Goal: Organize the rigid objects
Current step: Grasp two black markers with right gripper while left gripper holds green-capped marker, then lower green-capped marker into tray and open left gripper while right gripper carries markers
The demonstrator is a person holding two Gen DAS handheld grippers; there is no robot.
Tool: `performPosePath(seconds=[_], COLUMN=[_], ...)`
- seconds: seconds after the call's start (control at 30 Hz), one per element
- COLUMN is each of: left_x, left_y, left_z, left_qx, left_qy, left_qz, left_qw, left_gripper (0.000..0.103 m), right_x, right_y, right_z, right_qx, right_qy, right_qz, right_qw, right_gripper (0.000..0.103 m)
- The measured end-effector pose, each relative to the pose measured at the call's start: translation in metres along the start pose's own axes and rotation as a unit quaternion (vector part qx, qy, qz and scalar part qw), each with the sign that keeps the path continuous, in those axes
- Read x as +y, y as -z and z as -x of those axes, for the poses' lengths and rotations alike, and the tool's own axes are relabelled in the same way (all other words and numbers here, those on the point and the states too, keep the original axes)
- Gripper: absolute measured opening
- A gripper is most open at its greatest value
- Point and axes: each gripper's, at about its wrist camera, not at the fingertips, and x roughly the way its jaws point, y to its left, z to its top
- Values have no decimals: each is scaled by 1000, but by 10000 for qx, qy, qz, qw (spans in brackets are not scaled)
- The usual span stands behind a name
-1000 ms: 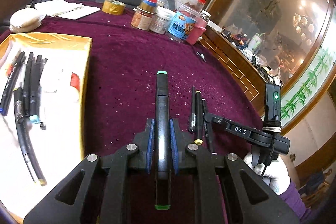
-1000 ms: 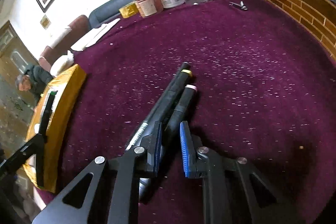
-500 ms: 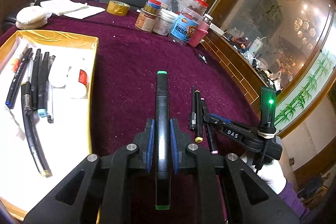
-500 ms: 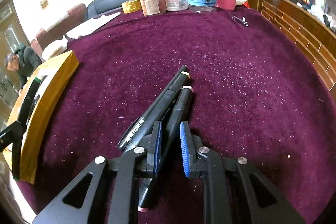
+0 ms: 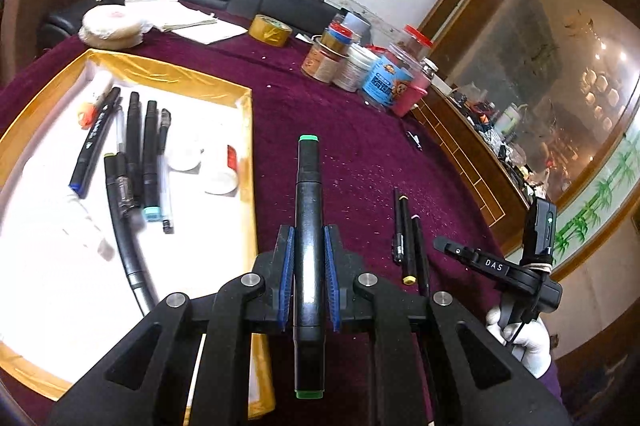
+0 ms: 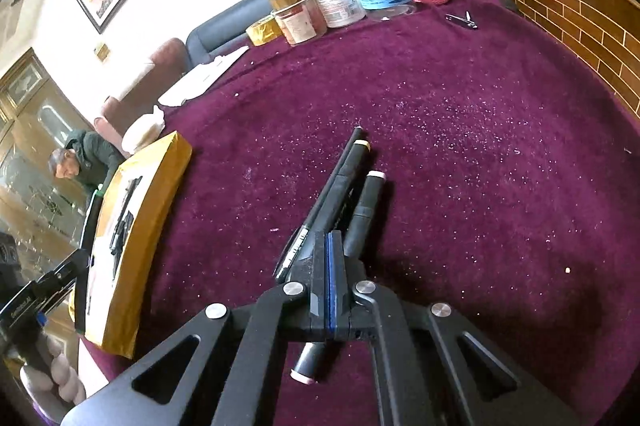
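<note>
The left gripper [image 5: 308, 266] is clenched on a black marker with green ends [image 5: 308, 226], blue pads pressed to its sides, the marker running straight out ahead between the fingers and sticking out behind them too. Only this wrist view shows the inside of the gold-rimmed tray [image 5: 244, 154], ahead and to the left of those fingers, where several dark pens [image 5: 136, 154] lie side by side on the white lining. It also catches the right gripper from outside, off to the right and tipped down toward the cloth, carried by a white-gloved hand [image 5: 524, 338].

The right wrist view gives the close look: the right gripper [image 6: 329, 266] has just been closing, and its blue pads now meet with nothing between them. The pink-tipped marker [image 6: 362, 210] lies under and just right of the fingers, its back end poking out beneath them; the yellow-tipped marker [image 6: 348, 170] and a slim pen [image 6: 298, 246] lie just left, all on the purple tablecloth [image 6: 480, 146]. Far ahead stand jars [image 6: 340, 2]. The tray appears here only edge-on, to the left.
</note>
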Motion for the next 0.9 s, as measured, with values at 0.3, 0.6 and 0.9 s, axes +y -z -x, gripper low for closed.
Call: performPosePath(seconds=[0.3, 0.6, 0.9], left_x=[3, 3, 1], left_y=[0, 0, 2], left_z=[-1, 0, -3], left_qx=[7, 4, 56], left_qy=[21, 6, 25], left_qz=[11, 4, -26], left_qw=[10000, 10000, 10000], left_gripper=[12, 12, 12], right_x=[9, 8, 11], right_y=[1, 1, 3], right_z=[-18, -16, -23], right_qx=[117, 18, 76], right_qy=[468, 688, 842], right_qz=[143, 48, 224], right_qw=[9987, 9976, 9962], right_gripper=[3, 12, 32])
